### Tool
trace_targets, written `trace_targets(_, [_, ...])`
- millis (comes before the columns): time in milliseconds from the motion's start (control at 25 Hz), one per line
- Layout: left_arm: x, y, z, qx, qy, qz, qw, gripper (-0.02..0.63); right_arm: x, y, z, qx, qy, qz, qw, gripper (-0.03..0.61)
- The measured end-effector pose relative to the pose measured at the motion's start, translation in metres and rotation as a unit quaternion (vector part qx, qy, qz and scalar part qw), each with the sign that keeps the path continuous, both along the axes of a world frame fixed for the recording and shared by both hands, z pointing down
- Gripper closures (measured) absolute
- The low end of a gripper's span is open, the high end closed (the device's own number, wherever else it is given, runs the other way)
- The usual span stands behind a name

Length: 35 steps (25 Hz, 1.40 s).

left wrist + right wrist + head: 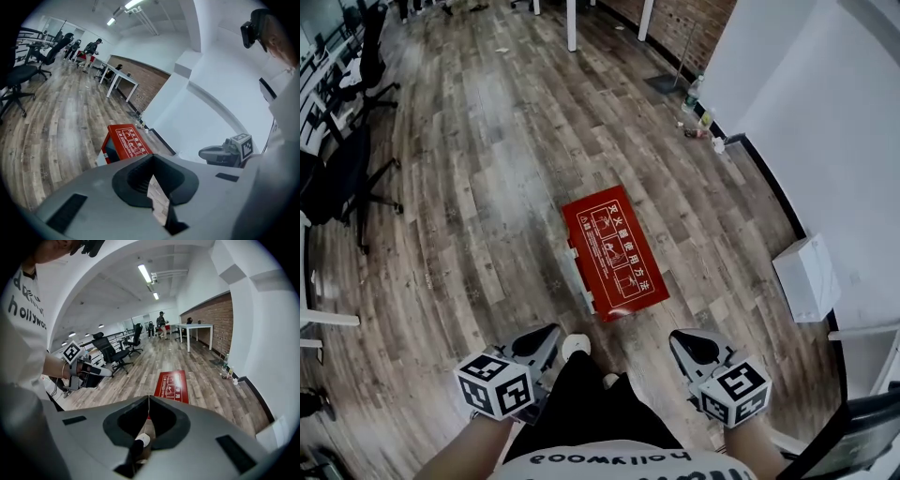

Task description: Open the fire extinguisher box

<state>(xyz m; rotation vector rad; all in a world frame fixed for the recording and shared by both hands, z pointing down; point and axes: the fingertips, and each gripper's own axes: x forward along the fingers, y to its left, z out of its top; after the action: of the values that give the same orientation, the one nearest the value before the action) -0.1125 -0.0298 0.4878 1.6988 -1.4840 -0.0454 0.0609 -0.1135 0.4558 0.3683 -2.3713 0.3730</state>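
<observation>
While the fire extinguisher box lay flat on the floor | left tongs were clenched, empty | right tongs clenched, empty

The flat red fire extinguisher box looks like smooth painted metal. The grey-brown plank floor shows wood grain, faintly glossy.

Print on a red lid and a white shirt.
The fire extinguisher box carries white characters "灭火器使用方法" along its 3 o'clock edge, beside small diagrams too fine to read; the shirt, at 6 o'clock in the head view, reads "hollywood".
</observation>
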Motion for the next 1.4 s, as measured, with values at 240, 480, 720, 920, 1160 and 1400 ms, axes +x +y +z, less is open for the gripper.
trace_targets(240, [-0.027, -0.031, 0.034, -0.026, 0.040, 0.003, 0.9988, 0.609, -0.041, -0.035, 0.011, -0.013, -0.005, 0.018, 1.000, 0.569])
trace_targets(480, [-0.043, -0.067, 0.047, 0.049, 0.121, 0.045, 0.9904, 0.607, -0.078, -0.049, 0.021, -0.015, -0.017, 0.011, 1.000, 0.569])
trace_targets(720, [-0.051, -0.110, 0.057, 0.118, 0.125, 0.049, 0.9840, 0.607, -0.076, -0.064, 0.046, -0.027, 0.017, 0.004, 0.999, 0.569])
trace_targets(920, [-0.053, -0.117, 0.130, 0.018, 0.113, 0.033, 0.9929, 0.609, -0.078, -0.072, 0.068, -0.045, 0.027, -0.017, 0.998, 0.569])
trace_targets(1160, [-0.037, -0.124, 0.189, -0.019, 0.215, 0.006, 0.9764, 0.607, -0.076, -0.085, 0.098, -0.059, 0.036, -0.030, 0.997, 0.569])
trace_targets(1400, [-0.040, -0.152, 0.197, 0.051, 0.277, -0.022, 0.9593, 0.603, -0.063, -0.090, 0.125, -0.082, 0.045, -0.034, 0.995, 0.569])
